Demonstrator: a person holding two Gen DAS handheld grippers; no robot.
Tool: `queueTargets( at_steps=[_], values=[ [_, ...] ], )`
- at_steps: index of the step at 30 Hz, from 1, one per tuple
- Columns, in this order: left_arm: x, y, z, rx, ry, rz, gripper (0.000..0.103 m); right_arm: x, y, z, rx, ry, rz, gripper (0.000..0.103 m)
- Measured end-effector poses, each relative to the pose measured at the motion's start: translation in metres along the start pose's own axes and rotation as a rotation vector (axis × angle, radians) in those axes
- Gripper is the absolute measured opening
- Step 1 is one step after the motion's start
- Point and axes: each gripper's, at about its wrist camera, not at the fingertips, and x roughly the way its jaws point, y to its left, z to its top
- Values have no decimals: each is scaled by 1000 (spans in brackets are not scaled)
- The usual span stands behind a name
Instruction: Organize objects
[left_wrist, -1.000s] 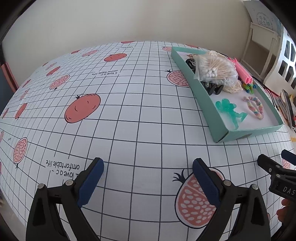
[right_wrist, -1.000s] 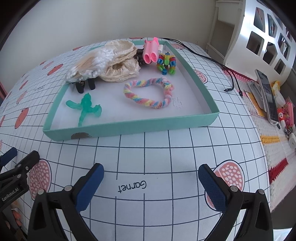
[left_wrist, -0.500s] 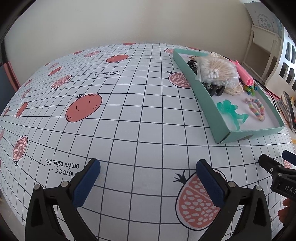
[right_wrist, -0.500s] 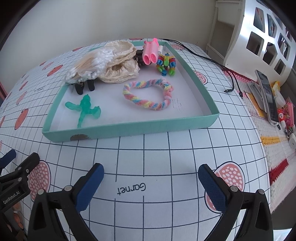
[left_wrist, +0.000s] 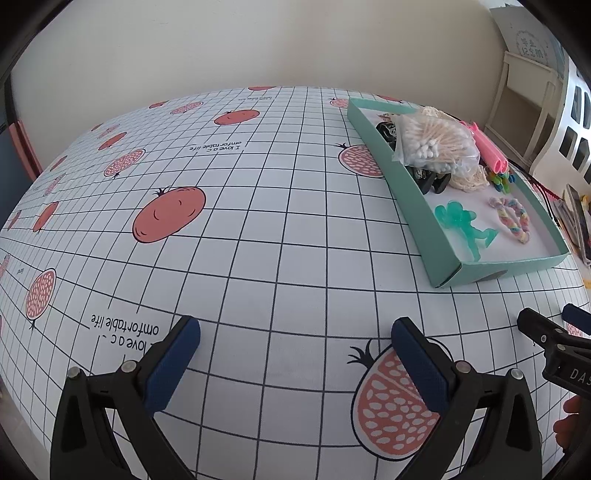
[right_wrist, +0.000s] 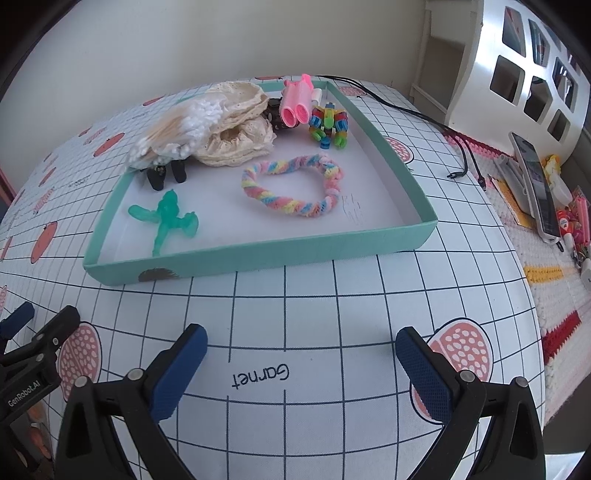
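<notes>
I had the table (left_wrist: 280, 258) under its pomegranate-print grid cloth, cream wall behind. Teal tray (right_wrist: 258, 254) sat ahead, holding the pastel twisted ring (right_wrist: 291, 184). Left gripper (left_wrist: 295, 336) and right gripper (right_wrist: 301, 343) hung with fingers spread wide, empty.

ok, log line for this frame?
left gripper: open, empty | right gripper: open, empty | teal tray: holds toys, swab bag | both over tablecloth

Soft, even daylight fills both sharp fisheye views, casting only faint shadows under the teal tray (right_wrist: 258, 254), while the checked cloth (left_wrist: 280, 258) around it bows strongly outward toward dark, vignetted corners, with no glare or motion blur.
</notes>
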Motion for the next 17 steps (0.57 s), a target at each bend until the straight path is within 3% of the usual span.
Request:
queueTargets(
  at_steps=[17],
  values=[
    [-1, 0, 0, -4, -6, 2, 103, 0, 1, -2, 1, -5, 0, 103]
  ],
)
